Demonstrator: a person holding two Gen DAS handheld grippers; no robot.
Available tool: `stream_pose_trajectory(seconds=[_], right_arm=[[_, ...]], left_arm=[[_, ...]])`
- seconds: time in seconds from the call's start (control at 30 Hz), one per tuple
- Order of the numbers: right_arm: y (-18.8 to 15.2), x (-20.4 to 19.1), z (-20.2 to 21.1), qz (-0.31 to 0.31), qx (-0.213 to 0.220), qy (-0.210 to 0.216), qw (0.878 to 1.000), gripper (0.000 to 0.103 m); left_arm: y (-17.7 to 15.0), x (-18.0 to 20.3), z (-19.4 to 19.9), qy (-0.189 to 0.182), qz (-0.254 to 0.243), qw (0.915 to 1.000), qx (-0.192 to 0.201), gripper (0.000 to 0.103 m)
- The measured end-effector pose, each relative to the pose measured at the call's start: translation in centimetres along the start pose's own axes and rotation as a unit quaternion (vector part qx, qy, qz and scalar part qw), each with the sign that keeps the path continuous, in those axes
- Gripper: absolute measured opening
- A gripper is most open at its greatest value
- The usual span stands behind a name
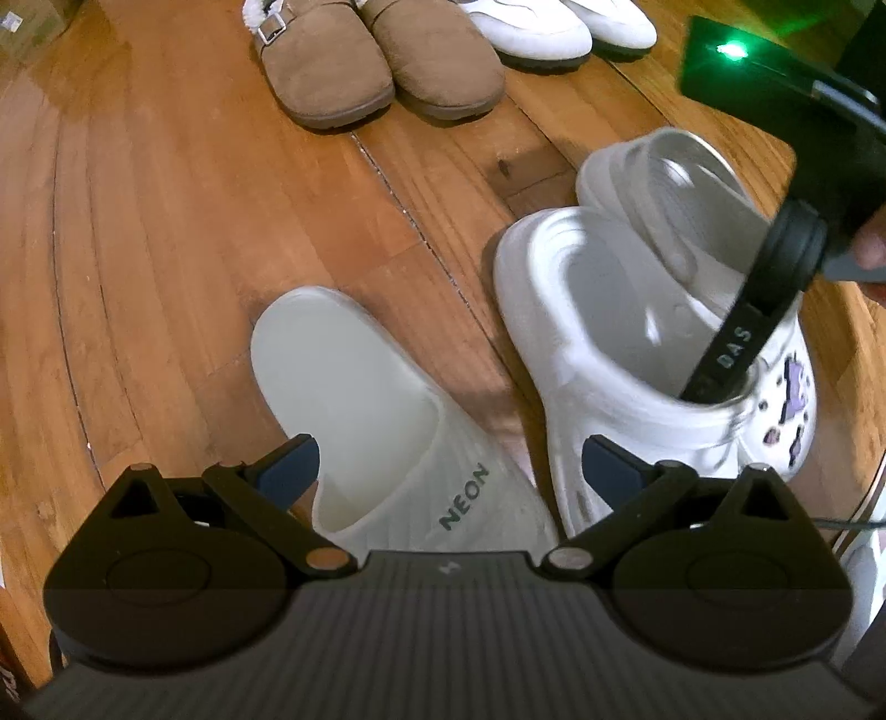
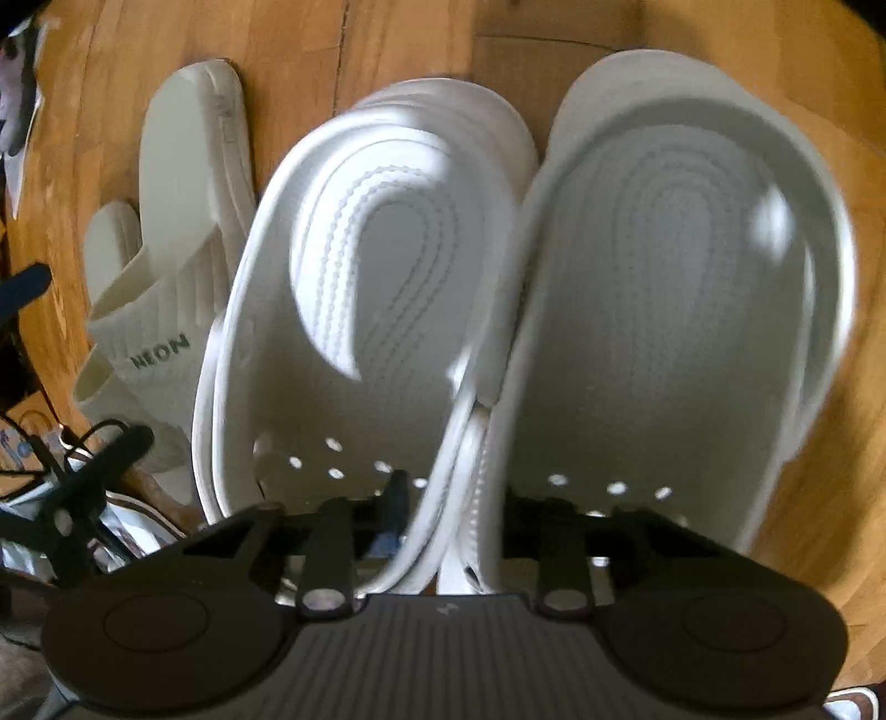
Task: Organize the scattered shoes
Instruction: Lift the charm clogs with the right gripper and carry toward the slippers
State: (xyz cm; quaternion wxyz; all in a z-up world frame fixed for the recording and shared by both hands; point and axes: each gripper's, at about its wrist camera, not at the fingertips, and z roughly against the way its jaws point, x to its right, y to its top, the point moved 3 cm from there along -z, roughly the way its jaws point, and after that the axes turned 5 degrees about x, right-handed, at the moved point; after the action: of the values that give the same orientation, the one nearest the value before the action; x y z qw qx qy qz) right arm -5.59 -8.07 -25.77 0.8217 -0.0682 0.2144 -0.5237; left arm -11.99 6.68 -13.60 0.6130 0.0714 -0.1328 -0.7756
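The right claw (image 2: 443, 531) is clamping the adjoining inner walls of the two white clogs (image 2: 554, 277), one finger reaching inside each shoe. To do this step well, the person should be keeping both walls pinched together, lifting evenly so neither clog slips. The left claw (image 1: 448, 465) is hanging released, grasping nothing. The cream NEON slide (image 1: 376, 410) is lying on the wooden floor (image 1: 166, 221) just left of the clogs, directly below the left claw.

Wooden plank floor (image 1: 166, 221), cardboard box (image 1: 33, 22) beyond.
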Motion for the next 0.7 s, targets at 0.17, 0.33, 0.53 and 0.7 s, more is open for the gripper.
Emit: stream_pose_trajectory(seconds=[0.17, 0.33, 0.53, 0.7], right_arm=[[-2.6, 2.7, 0.9, 0.011, 0.004, -0.034, 0.999, 0.022], [-4.2, 7.2, 2.5, -0.031, 0.010, -0.041, 0.999, 0.022], [-3.3, 14.3, 6.7, -0.109, 0.061, -0.036, 0.992, 0.022], [-1.7, 18.6, 11.3, -0.138, 0.143, -0.041, 0.979, 0.022]], left_arm=[[0.2, 0.9, 0.3, -0.020, 0.003, 0.9998, 0.003, 0.103], [0.3, 1.6, 0.1, -0.019, -0.001, 0.9998, -0.001, 0.103], [1.0, 2.5, 0.0, -0.053, 0.015, 0.9984, 0.010, 0.103], [2.0, 4.1, 1.1, -0.109, 0.020, 0.9923, 0.056, 0.103]])
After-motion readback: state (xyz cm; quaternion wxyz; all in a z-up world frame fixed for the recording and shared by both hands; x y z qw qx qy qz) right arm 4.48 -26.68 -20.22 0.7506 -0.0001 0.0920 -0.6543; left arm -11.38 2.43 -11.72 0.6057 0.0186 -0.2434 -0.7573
